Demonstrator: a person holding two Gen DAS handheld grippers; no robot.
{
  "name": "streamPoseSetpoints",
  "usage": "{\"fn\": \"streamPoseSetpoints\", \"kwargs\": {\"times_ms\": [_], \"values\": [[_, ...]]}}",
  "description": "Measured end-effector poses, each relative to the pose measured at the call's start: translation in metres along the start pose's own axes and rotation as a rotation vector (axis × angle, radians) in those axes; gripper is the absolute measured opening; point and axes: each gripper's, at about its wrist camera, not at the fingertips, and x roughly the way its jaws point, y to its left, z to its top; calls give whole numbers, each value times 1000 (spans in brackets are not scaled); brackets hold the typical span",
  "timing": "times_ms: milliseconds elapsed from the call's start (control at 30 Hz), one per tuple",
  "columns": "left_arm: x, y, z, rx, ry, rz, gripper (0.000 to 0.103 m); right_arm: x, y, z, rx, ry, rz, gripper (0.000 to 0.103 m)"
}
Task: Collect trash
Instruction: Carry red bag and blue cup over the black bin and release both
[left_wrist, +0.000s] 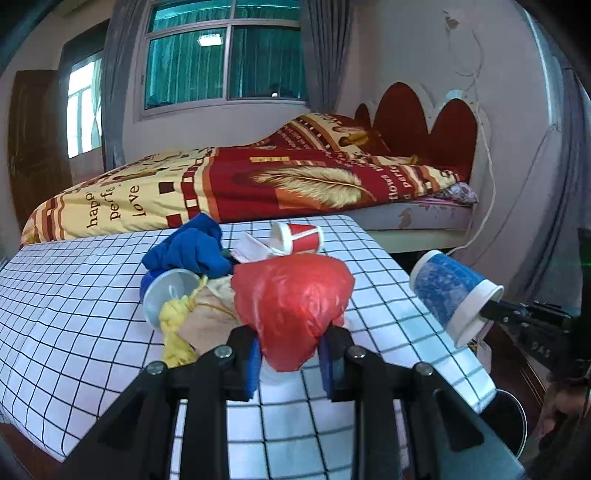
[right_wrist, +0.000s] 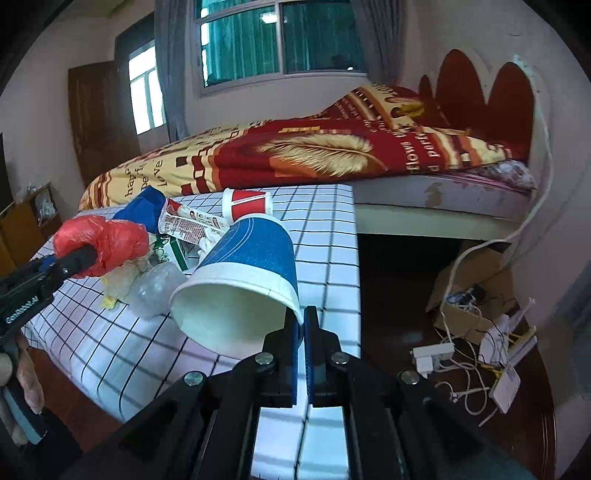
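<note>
- Checked cloth covers the counter, bed beyond.
- Left tool pinches a red bag.
- Right tool pinches a blue cup by its rim.

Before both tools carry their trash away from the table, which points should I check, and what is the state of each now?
1. Left tool shut on the red plastic bag: ok.
2. Right tool shut on the rim of the blue paper cup: ok, though it pinches only the edge.
3. Blue cup lifted clear of the checkered tablecloth: ok.
4. Red bag free of the yellow cloth beside it: cannot tell.
5. Dark bin below the table edge reachable: cannot tell, only partly in view.
6. Table cleared: not ok, the red paper cup remains.
</note>
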Motion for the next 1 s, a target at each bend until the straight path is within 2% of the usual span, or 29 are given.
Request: {"fn": "streamPoseSetpoints", "kwargs": {"times_ms": [267, 533, 767, 1000], "values": [[-20, -40, -17, 41, 6, -92, 26, -62, -39, -38, 79, -12, -87, 3], [-28, -100, -32, 116, 32, -221, 26, -107, -86, -77, 148, 9, -199, 3], [-24, -149, -44, 169, 66, -321, 26, -130, -124, -103, 196, 34, -268, 3], [-18, -198, -69, 232, 127, -418, 26, -135, -156, -135, 245, 81, -315, 3]]}}
